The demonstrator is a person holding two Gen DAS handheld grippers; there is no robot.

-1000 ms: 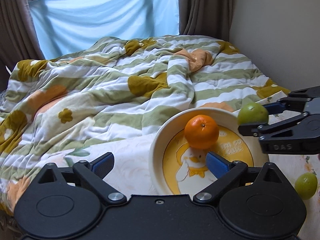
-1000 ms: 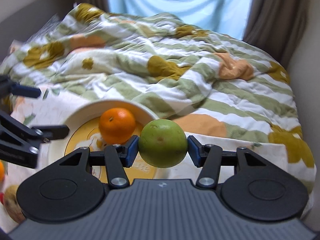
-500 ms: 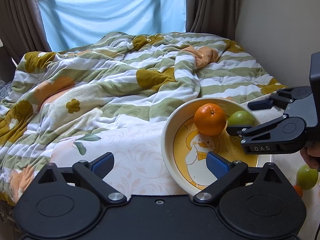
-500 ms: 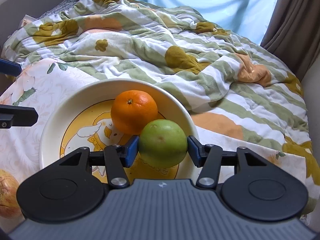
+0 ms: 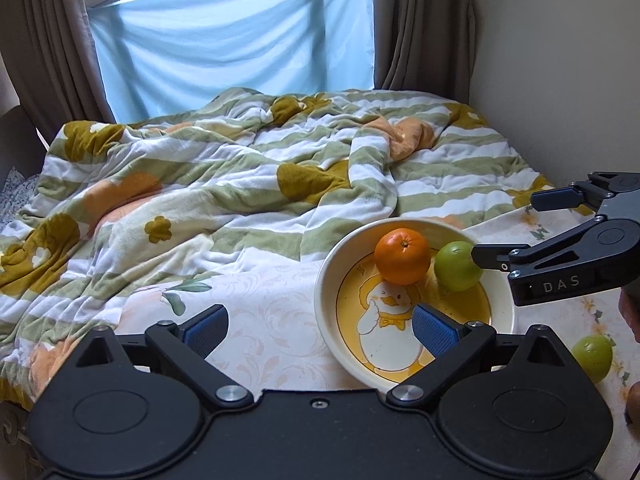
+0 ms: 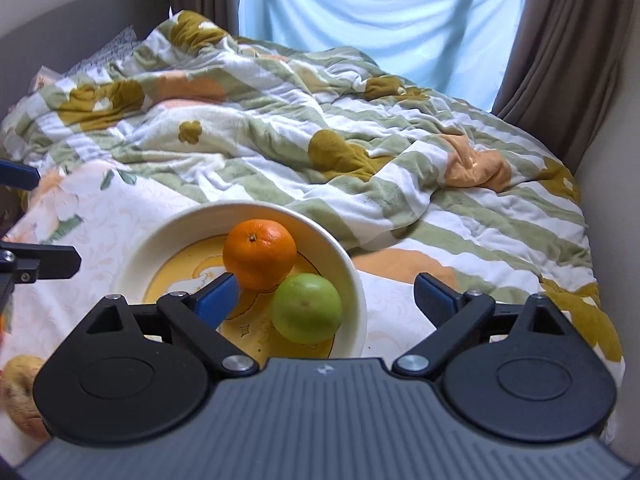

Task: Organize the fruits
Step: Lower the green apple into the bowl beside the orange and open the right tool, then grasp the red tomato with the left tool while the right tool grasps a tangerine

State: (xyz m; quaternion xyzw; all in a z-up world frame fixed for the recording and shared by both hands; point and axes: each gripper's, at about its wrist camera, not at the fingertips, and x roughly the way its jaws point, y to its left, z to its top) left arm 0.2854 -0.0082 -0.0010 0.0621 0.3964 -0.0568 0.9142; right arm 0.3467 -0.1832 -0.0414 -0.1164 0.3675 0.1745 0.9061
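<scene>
A cream bowl (image 5: 326, 292) with a duck picture sits on a floral cloth on the bed; its rim also shows in the right wrist view (image 6: 360, 280). An orange (image 5: 402, 256) (image 6: 260, 253) and a green fruit (image 5: 456, 266) (image 6: 307, 307) lie in it, side by side. My right gripper (image 6: 327, 295) is open just above the green fruit, no longer holding it; it shows in the left wrist view (image 5: 504, 230) at the bowl's right. My left gripper (image 5: 320, 326) is open and empty at the bowl's near left edge.
A second green fruit (image 5: 592, 354) and a brown fruit (image 5: 633, 402) lie on the cloth right of the bowl. A tan fruit (image 6: 18, 388) lies at the lower left. A rumpled striped blanket (image 5: 240, 184) covers the bed behind. A wall stands at the right.
My right gripper carried the green fruit over the bowl, lowered it beside the orange and opened, leaving it in the bowl. My left gripper drew back to the left, staying open.
</scene>
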